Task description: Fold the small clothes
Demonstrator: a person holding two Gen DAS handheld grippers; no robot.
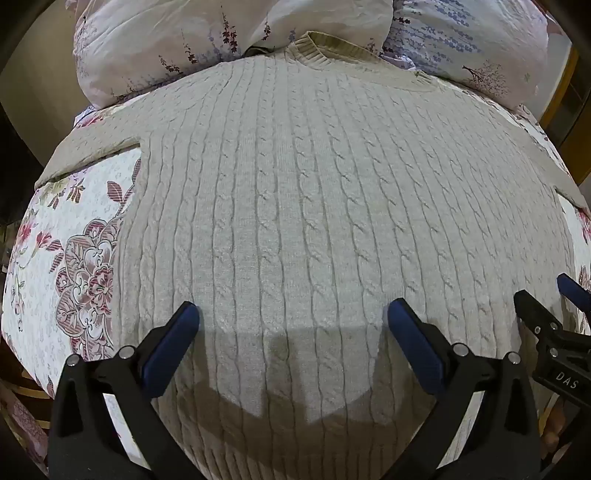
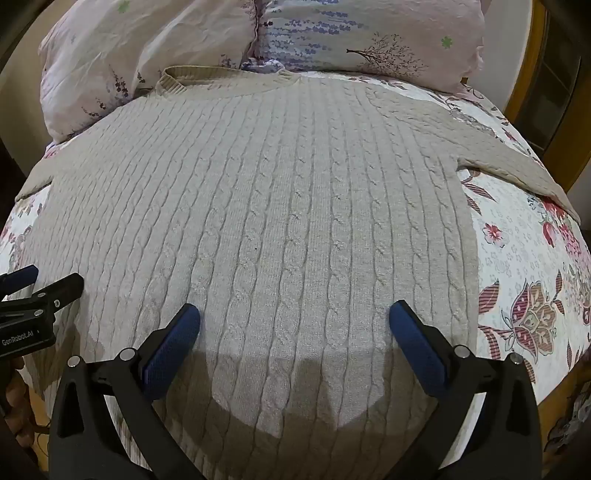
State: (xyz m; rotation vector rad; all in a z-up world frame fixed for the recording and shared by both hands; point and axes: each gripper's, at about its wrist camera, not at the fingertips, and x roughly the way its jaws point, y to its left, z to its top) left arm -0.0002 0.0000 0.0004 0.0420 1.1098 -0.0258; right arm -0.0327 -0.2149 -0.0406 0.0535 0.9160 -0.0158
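beige cable-knit sweater (image 1: 295, 206) flat on floral bed quilt (image 1: 55, 266), pillows (image 2: 332, 40) far; left gripper (image 1: 293, 317) and right gripper (image 2: 294, 317) both wide apart, holding nothing.

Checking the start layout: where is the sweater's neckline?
In both wrist views the cable-knit sweater's ribbed neckline lies at the far end, against the floral pillows.

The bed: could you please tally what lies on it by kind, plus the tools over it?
Sweater: 1
Pillows: 2, left and right
Quilt: 1
Tools: 2, left tool and right tool, both open
Total: 6
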